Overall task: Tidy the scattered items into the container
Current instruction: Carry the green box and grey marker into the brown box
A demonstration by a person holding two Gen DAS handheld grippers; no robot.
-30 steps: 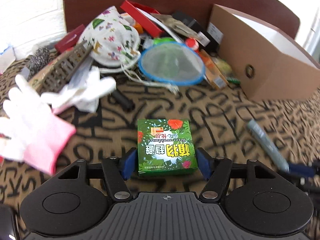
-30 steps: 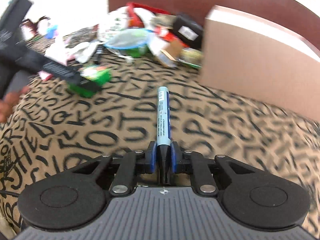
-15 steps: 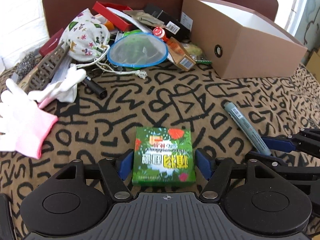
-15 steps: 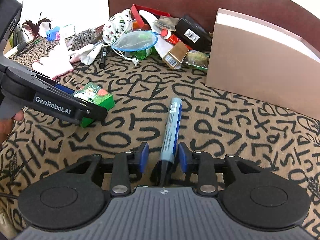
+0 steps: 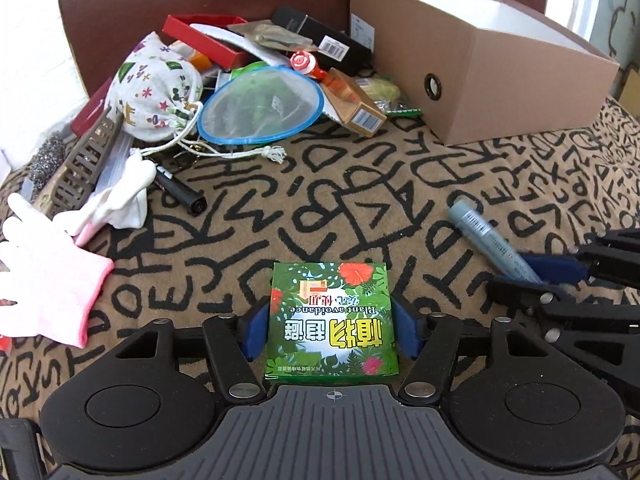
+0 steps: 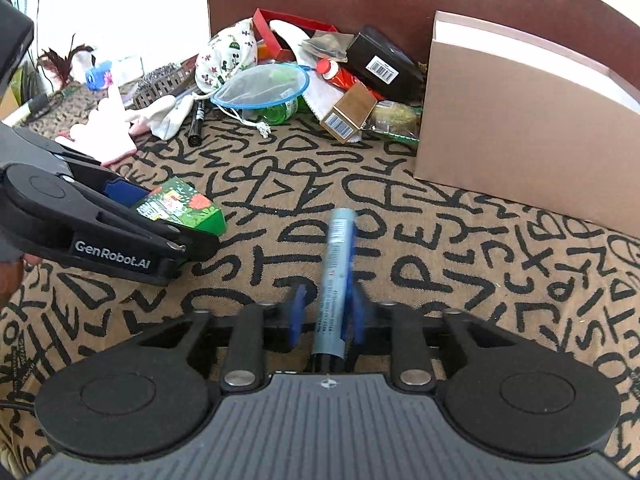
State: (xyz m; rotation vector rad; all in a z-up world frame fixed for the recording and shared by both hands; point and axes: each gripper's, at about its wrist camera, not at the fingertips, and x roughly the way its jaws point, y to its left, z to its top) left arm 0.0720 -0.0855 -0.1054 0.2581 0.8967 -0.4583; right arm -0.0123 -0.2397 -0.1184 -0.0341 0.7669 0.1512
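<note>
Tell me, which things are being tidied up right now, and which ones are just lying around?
Being tidied now:
- green box
- blue marker
- brown box, open on top, where things go

Just lying about for now:
- white gloves with pink cuffs
- flowery drawstring bag
- blue-rimmed net
- black marker

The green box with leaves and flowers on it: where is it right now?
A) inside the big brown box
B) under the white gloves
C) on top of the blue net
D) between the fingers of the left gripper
D: the green box sits between the blue fingers of the left gripper, out on the patterned cloth, far from the brown box.
</note>
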